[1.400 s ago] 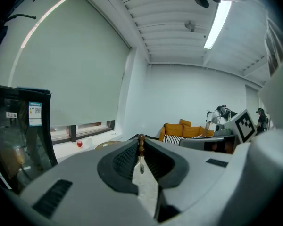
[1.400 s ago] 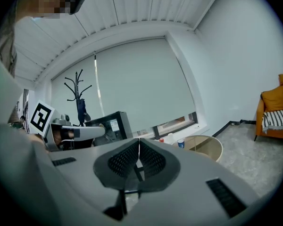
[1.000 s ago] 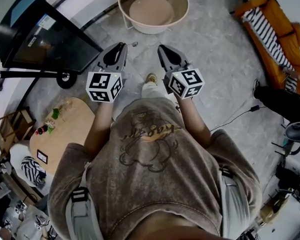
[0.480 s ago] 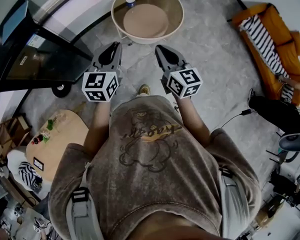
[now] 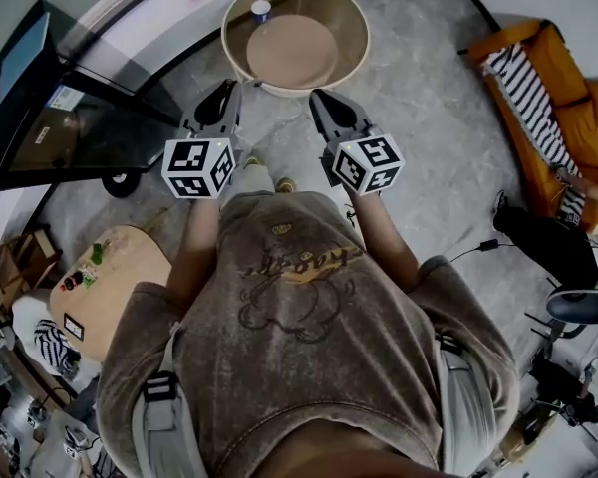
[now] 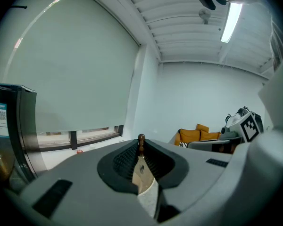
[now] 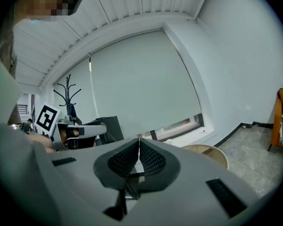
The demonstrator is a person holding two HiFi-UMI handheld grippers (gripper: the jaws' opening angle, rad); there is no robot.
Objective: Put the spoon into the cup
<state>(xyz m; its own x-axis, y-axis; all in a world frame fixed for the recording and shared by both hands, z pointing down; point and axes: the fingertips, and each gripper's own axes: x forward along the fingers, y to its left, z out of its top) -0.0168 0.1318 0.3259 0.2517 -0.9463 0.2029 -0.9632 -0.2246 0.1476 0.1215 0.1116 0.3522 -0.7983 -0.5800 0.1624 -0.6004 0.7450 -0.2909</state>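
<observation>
The left gripper's (image 6: 141,145) jaws are pinched on the spoon (image 6: 142,171). A pale, flat stretch of it is clamped between the ribbed pads (image 6: 125,161), and its dark knobbed end is seen poking just past the tips. It is held in line with the jaws, probably so that it can be tipped into a narrow opening. The right gripper's (image 7: 138,147) jaws are pressed together with nothing between them; it is judged to be idle and simply carried alongside.

In the head view both grippers are held out in front of the person (image 5: 309,327), side by side and apart, pointed toward the round table (image 5: 357,23). The cup (image 5: 261,9) stands on the table's far left part, well apart from the spoon, so the placing is not yet done.

The spoon is shown only in the left gripper view; from the head it is hidden by the gripper's body. The cup is shown only in the head view. Only the table's rim is caught in the right gripper view, and the left gripper view gives wall, window and an orange sofa (image 6: 194,134) instead.
</observation>
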